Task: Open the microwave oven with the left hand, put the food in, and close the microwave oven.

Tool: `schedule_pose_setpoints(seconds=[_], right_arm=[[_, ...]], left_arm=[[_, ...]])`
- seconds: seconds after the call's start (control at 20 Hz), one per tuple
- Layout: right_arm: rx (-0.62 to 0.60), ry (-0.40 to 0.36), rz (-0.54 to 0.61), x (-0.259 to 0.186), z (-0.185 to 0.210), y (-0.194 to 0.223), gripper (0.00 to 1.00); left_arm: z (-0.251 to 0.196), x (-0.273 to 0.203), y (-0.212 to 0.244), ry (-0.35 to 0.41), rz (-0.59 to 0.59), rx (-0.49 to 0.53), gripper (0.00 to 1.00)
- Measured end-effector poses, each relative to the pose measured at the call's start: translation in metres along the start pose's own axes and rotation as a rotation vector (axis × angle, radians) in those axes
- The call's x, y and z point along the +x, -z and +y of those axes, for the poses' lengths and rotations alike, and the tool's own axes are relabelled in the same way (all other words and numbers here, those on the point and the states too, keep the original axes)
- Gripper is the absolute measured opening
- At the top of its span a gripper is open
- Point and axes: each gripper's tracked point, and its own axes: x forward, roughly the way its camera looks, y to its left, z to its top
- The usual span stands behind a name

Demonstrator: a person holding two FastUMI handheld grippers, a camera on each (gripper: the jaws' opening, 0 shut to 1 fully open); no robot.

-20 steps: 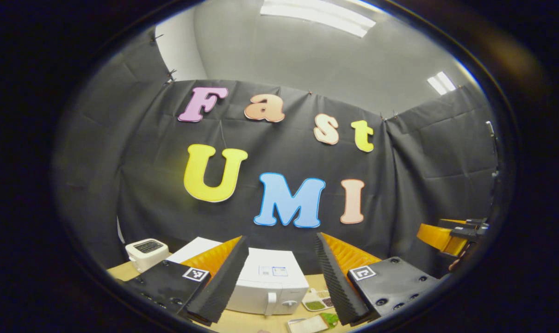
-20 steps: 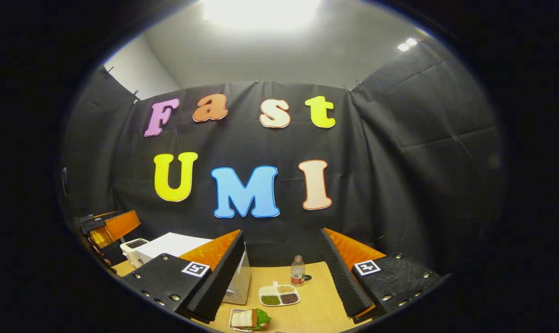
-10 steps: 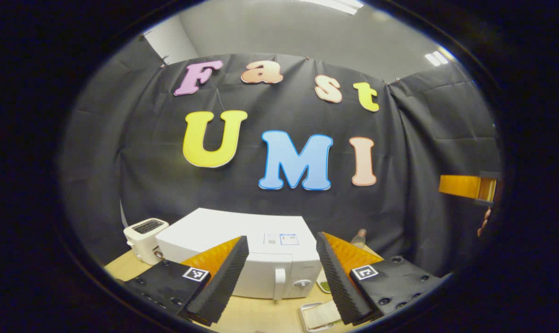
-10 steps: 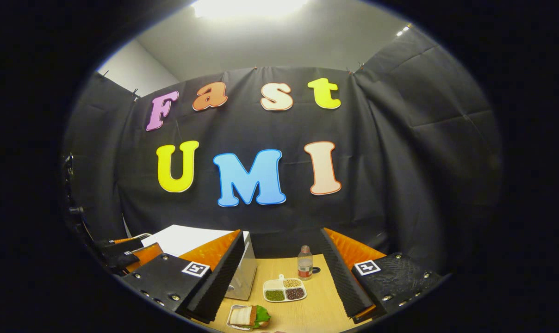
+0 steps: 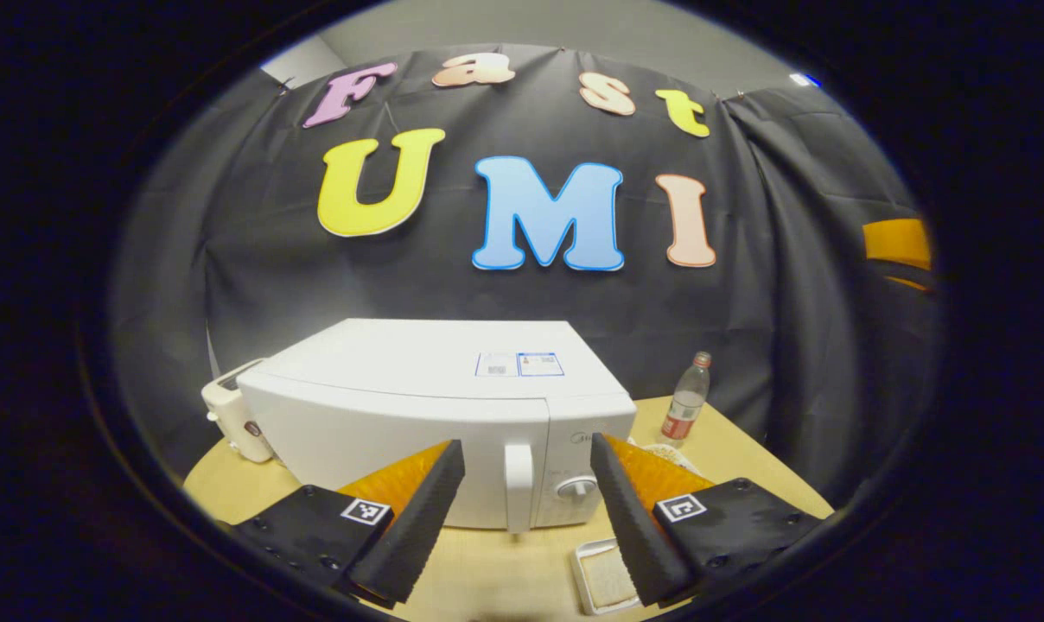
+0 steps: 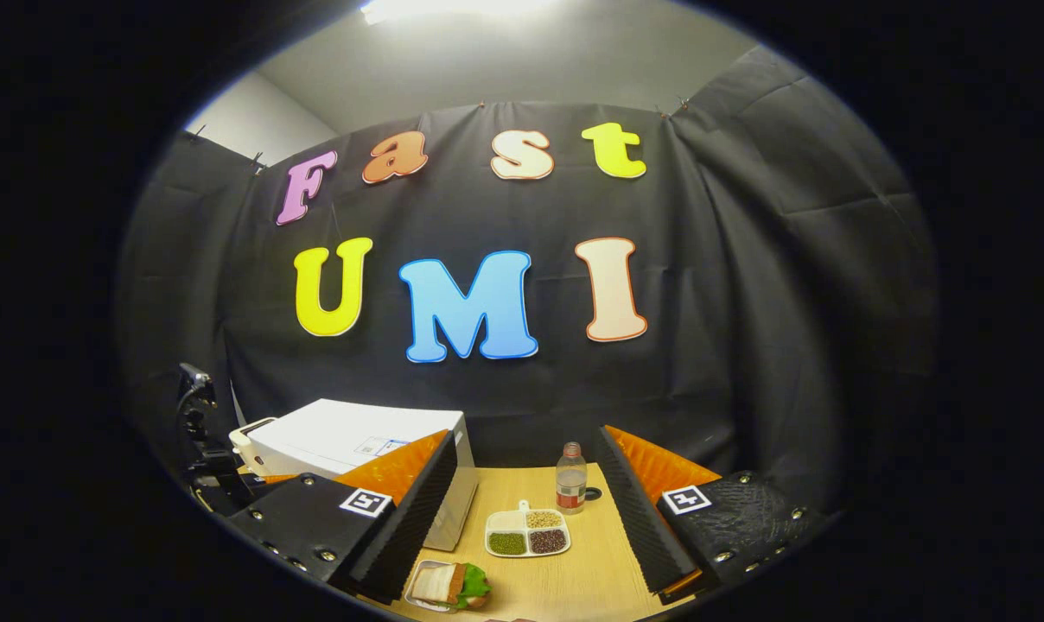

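Microwave oven (image 5: 418, 415), white, sits on the wooden table (image 5: 496, 570) with its door closed; seen in the left gripper view, front face toward the camera. Vertical door handle (image 5: 518, 485) at the right end of the door, round knob (image 5: 576, 487) on the control panel just right of it. Two small labels on the top panel. Left gripper (image 5: 526, 518) at the bottom of this view, jaws spread wide, nothing between them; the handle lines up in the gap between the two fingers but stands apart from them, farther off. A white toaster (image 5: 228, 415) peeks out beside the oven's left end. A plastic bottle (image 5: 686, 406) with a red label stands upright on the table to the right of the oven. White tray (image 5: 604, 579) lies on the table near the front edge, partly hidden behind the right-hand finger; its contents are hard to tell here.

Right gripper view: right gripper (image 6: 526, 510) low in frame, jaws spread apart, holding nothing. The oven (image 6: 358, 436) shows at left, partly behind the left-hand finger. Food: a sandwich (image 6: 448, 585) with green lettuce on a small white tray, on the table in front of the oven, near the bottom edge. A divided dish (image 6: 526, 534) with green, tan and dark beans lies mid-table, apart from the sandwich. The bottle (image 6: 570, 478) stands upright just behind the dish.
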Motion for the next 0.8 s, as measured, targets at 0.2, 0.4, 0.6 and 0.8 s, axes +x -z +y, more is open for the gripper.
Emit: schedule_pose_setpoints(seconds=[0.2,0.4,0.6,0.8], right_arm=[[0.013,0.0,0.026,0.01,-0.014,0.007,0.98],[-0.004,-0.002,0.043,0.02,-0.032,0.012,0.98],[0.013,-0.019,0.082,0.032,-0.042,0.026,0.98],[0.033,-0.03,0.099,0.039,-0.044,0.032,0.98]], left_arm=[[0.012,0.028,0.033,-0.038,0.065,-0.026,0.96],[0.019,0.053,0.061,-0.066,0.132,-0.03,0.85],[0.009,0.052,0.066,-0.051,0.162,-0.01,0.37],[0.008,0.055,0.068,-0.072,0.159,0.018,0.21]])
